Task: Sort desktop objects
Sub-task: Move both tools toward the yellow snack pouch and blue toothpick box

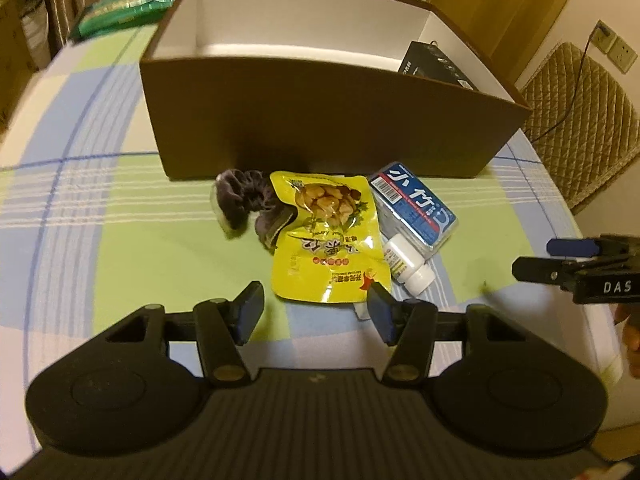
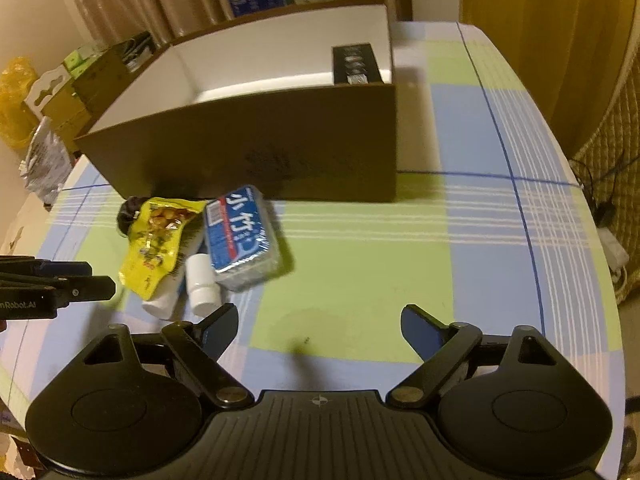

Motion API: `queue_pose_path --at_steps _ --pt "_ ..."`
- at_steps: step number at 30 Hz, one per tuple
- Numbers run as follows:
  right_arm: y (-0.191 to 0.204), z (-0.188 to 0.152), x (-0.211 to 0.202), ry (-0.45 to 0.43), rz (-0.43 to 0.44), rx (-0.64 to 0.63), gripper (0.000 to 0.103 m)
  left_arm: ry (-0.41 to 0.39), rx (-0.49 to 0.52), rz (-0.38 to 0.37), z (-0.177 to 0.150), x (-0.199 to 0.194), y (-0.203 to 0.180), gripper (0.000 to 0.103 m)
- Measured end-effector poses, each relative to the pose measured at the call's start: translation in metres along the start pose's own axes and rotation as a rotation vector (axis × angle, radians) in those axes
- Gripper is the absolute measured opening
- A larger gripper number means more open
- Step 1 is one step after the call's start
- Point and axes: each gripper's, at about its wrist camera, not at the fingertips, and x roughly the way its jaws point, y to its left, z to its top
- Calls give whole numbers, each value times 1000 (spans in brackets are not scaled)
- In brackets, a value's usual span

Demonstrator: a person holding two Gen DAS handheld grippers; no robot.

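A brown cardboard box [image 1: 320, 120] with a white inside stands open on the table; a black carton [image 1: 436, 64] stands in its right corner. In front of it lie a dark scrunchie [image 1: 248, 204], a yellow snack pouch [image 1: 328, 240], a blue tissue pack [image 1: 414, 210] and a white bottle [image 1: 408, 266]. My left gripper [image 1: 316, 312] is open and empty just short of the pouch. My right gripper [image 2: 320, 330] is open and empty over bare cloth, to the right of the tissue pack [image 2: 240, 236], the pouch [image 2: 158, 240] and the bottle [image 2: 202, 278].
The table has a green, blue and white checked cloth [image 2: 400, 240]. A green packet [image 1: 124, 8] lies at the far left behind the box. A quilted chair [image 1: 580, 128] stands off the right edge. Boxes and bags [image 2: 60, 100] crowd the left side.
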Motion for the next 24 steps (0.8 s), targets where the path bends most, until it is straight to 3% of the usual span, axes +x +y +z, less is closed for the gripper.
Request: queue_pose_path --at_steps 6,10,14,17,18,24 --pt "-10 0 7 24 -19 40 87 23 -157 -134 3 21 30 60" --pt "-19 0 10 35 -36 67 87 26 -280 -217 2 36 51 60" --pt "-25 1 12 43 -52 92 87 7 -381 -317 4 45 65 53" --pt "-29 1 13 48 -61 109 87 -7 -414 -375 9 47 67 37" --pt "-30 1 14 49 -64 113 87 -15 -417 -391 11 46 67 36" --pt "-32 1 17 55 -75 127 87 -22 -405 -353 29 52 56 36"
